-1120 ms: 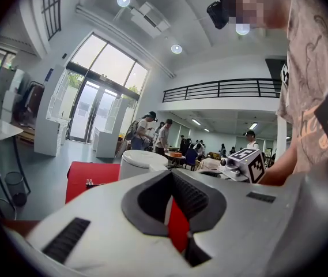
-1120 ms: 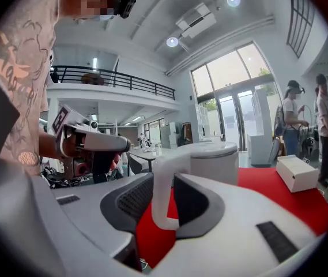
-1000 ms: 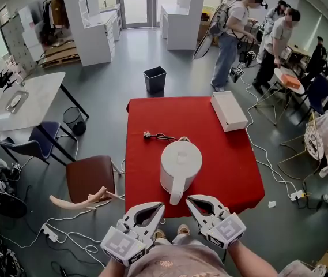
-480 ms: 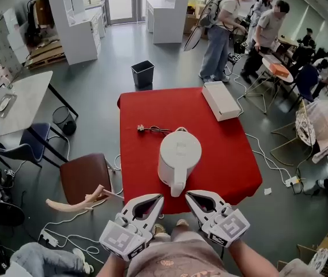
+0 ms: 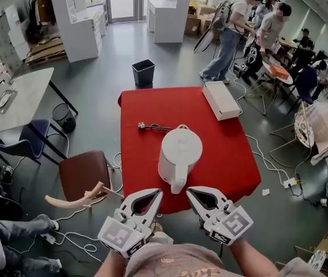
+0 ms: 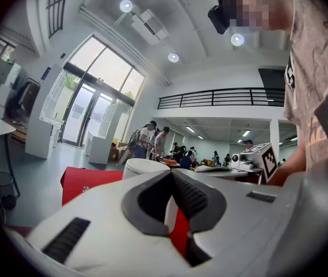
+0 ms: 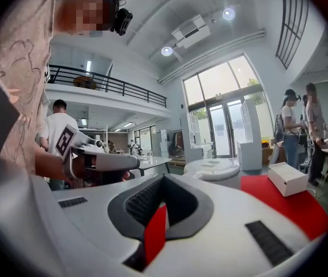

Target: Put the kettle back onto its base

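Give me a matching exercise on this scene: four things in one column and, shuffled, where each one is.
Things:
1. kettle
2. white box
3. black bin
4. brown chair

Places:
A. on the floor beyond the far edge of the red table
B. middle of the table
C. on the floor left of the table
D. far right corner of the table

Pairs: 1-B, 2-D, 3-A, 4-C

The kettle [image 5: 179, 153] blocks the red table's [image 5: 138, 160] near middle; a white box [image 5: 221, 100] fills its far right corner; both side strips lie open.
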A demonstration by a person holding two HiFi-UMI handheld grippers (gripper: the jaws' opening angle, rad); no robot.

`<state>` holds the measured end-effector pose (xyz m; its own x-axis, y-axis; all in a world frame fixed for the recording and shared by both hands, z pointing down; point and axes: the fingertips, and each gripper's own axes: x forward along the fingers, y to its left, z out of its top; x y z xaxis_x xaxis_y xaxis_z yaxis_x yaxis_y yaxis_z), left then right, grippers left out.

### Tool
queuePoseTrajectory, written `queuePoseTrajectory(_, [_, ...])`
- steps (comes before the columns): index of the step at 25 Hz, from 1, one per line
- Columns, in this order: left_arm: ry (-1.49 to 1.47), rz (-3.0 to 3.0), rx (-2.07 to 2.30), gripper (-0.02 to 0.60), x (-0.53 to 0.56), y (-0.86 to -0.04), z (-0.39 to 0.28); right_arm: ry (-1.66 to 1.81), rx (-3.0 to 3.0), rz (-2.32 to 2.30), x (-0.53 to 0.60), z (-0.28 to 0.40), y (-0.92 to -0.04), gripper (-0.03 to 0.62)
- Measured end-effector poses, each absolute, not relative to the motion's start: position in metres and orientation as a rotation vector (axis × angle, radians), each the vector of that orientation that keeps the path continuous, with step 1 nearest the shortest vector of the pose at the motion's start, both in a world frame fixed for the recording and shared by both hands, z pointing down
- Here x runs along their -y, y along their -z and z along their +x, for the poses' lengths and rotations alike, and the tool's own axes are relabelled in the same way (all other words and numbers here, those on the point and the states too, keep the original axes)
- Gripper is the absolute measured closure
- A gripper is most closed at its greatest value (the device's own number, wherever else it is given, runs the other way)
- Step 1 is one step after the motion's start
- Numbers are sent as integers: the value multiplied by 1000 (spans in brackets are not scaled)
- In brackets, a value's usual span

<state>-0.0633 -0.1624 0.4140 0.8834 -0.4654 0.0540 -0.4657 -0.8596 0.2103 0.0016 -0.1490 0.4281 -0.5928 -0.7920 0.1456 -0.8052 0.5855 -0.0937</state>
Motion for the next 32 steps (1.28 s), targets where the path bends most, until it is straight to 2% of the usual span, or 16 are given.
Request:
queuePoseTrajectory(15, [-14, 2844, 759, 592, 126, -405, -33, -221, 2744, 1301, 104, 30, -428, 591])
queuePoseTrajectory(32, [-68, 2880, 834, 592, 10, -405, 24, -129, 2848, 1215, 1, 77, -412, 591])
